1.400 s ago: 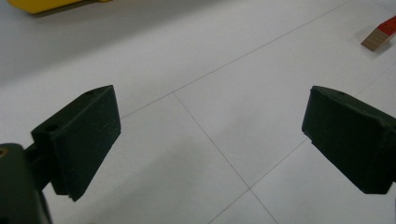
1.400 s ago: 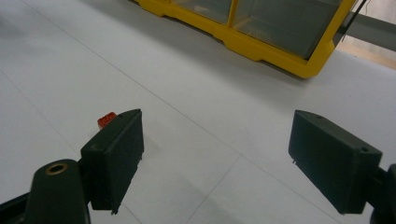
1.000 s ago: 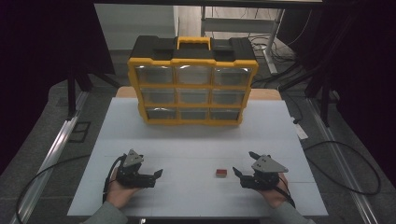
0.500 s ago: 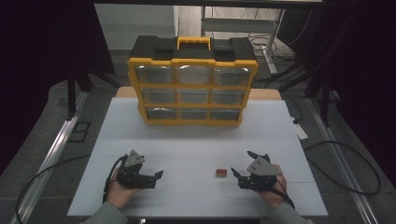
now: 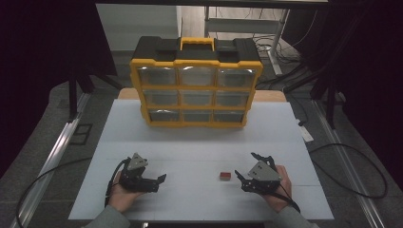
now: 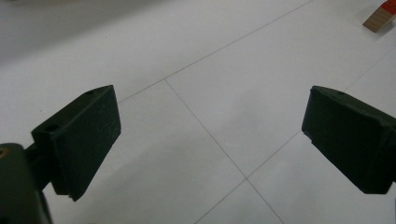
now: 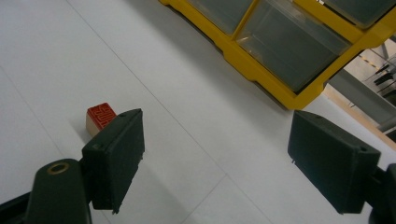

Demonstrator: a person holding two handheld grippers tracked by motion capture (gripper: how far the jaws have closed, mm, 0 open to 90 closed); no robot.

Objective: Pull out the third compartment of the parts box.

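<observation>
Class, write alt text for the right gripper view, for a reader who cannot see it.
The right gripper hangs open over a white table, its two black jaws wide apart with nothing between them. A small red-topped block sits on the table just behind one jaw, and a yellow organizer with clear drawers stands beyond.

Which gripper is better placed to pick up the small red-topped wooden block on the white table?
Right. The right gripper sits open just beside the small red-topped wooden block, which lies by one of its fingers. The left gripper, also open, is farther off across the white table.
</observation>
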